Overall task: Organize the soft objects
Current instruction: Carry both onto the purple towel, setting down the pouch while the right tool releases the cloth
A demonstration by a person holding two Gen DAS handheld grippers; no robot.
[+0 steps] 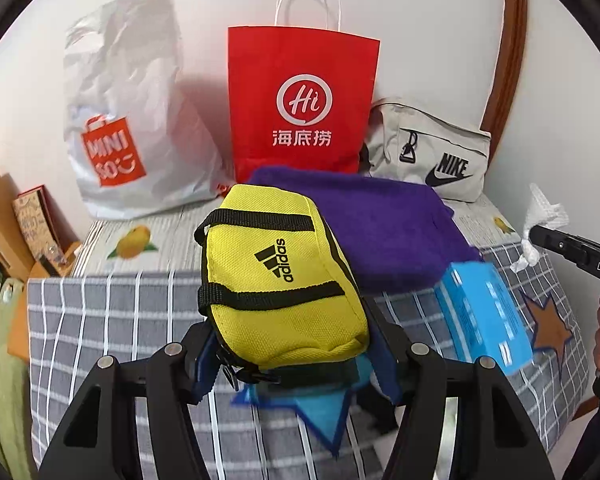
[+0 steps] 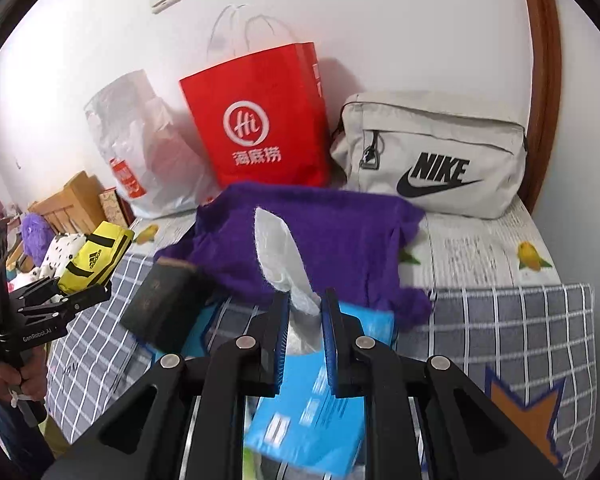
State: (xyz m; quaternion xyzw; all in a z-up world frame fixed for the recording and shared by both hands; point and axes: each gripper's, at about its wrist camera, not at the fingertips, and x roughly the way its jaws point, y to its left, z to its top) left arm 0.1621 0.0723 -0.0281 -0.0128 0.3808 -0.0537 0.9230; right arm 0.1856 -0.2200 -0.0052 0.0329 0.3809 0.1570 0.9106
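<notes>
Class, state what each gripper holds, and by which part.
Left gripper: yellow Adidas pouch, by its near end. Right gripper: white tissue, by its lower end.

Mesh-cloth yellow pouch [image 1: 278,276], fuzzy purple towel [image 1: 380,224]

Left gripper [image 1: 288,344] is clamped half-wide around its load; right gripper [image 2: 306,320] is pinched nearly closed.

Bed [image 1: 80,320]: purple towel [image 1: 380,220], red bag [image 1: 300,100], Nike pouch [image 2: 432,156].
</notes>
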